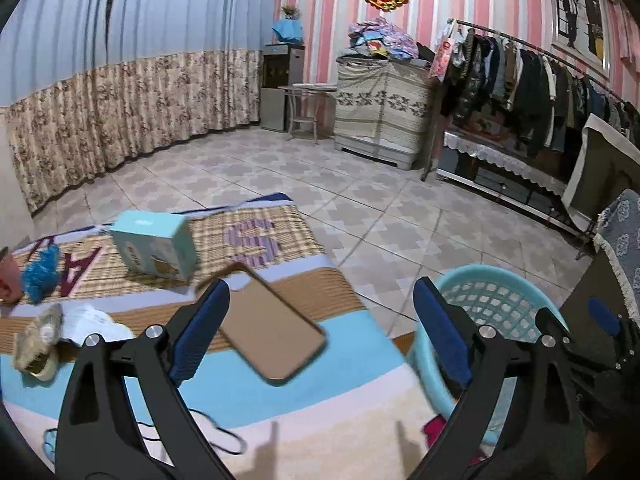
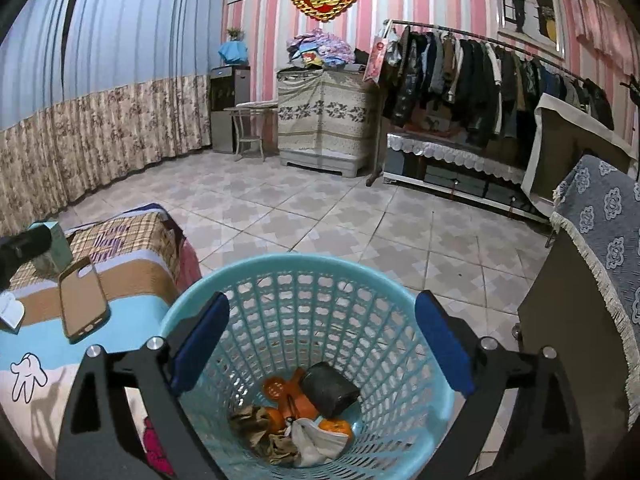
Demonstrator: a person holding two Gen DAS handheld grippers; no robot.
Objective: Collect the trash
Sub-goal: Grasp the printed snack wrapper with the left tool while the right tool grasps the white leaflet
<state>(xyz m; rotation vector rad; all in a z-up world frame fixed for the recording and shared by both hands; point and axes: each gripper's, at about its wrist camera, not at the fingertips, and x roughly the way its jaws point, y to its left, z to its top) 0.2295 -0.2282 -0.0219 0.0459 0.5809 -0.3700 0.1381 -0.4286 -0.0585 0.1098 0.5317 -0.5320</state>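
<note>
Trash sits at the bottom of the light blue basket [image 2: 304, 320]: a dark wrapped lump [image 2: 330, 390], orange pieces [image 2: 296, 398], crumpled brown paper [image 2: 256, 426], a whitish bag [image 2: 316, 438]. Basket stands on the tiled floor [image 2: 360, 232], just beside the bed's [image 1: 320, 432] right edge. Right hand-held gripper [image 2: 322, 344] hangs over the basket mouth, jaws spread wide, nothing between them. Left hand-held gripper [image 1: 320, 332] is over the bed near that same edge, jaws also spread, empty. Still on the bedcover: brown phone case [image 1: 268, 324] near the edge, teal box [image 1: 154, 244] further in, crumpled white paper [image 1: 92, 320], blue fluffy item [image 1: 40, 274], black cord [image 1: 216, 436] at the near edge.
</note>
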